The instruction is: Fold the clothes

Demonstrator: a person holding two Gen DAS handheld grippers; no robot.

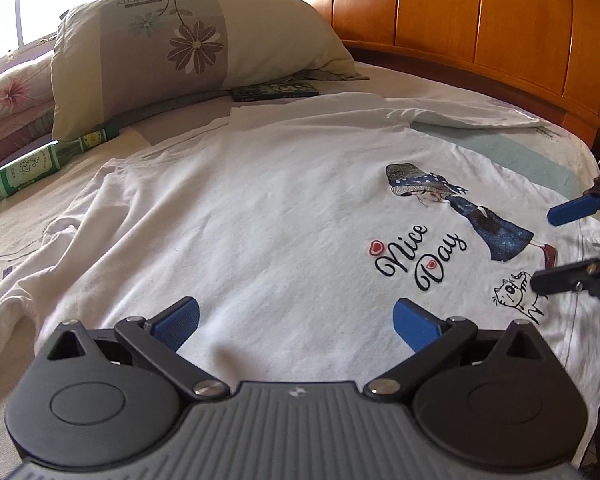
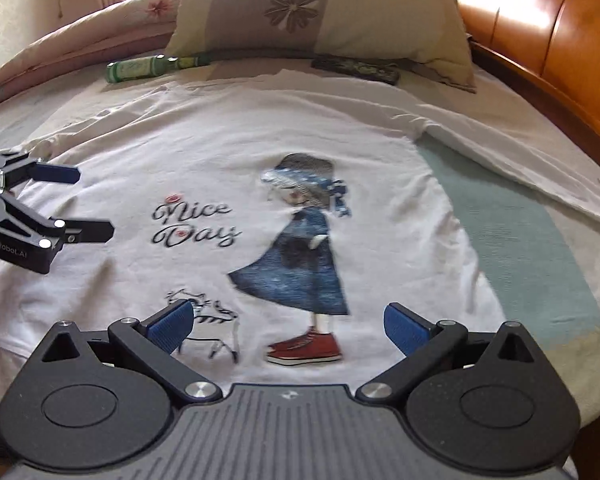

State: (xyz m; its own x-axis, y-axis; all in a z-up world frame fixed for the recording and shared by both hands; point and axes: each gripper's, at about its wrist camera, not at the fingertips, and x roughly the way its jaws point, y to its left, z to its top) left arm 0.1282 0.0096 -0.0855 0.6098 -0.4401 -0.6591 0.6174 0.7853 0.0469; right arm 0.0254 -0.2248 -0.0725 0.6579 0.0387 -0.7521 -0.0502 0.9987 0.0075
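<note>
A white T-shirt (image 1: 240,216) (image 2: 220,152) lies spread flat on the bed, front side up, with a printed girl in a blue dress (image 2: 300,256) and the words "Nice Day" (image 1: 416,260). My left gripper (image 1: 296,322) hovers open over the shirt's near edge, nothing between its blue pads. My right gripper (image 2: 286,326) is open above the hem by the printed red shoes. Each gripper shows in the other's view: the right gripper (image 1: 548,248) at the right edge, the left gripper (image 2: 88,204) at the left, both open.
A floral pillow (image 1: 172,48) leans at the head of the bed beside a curved wooden headboard (image 1: 480,20). A green bottle (image 1: 48,160) and a dark flat box (image 1: 274,92) lie by the pillow. A folded pink quilt (image 2: 80,36) sits far left.
</note>
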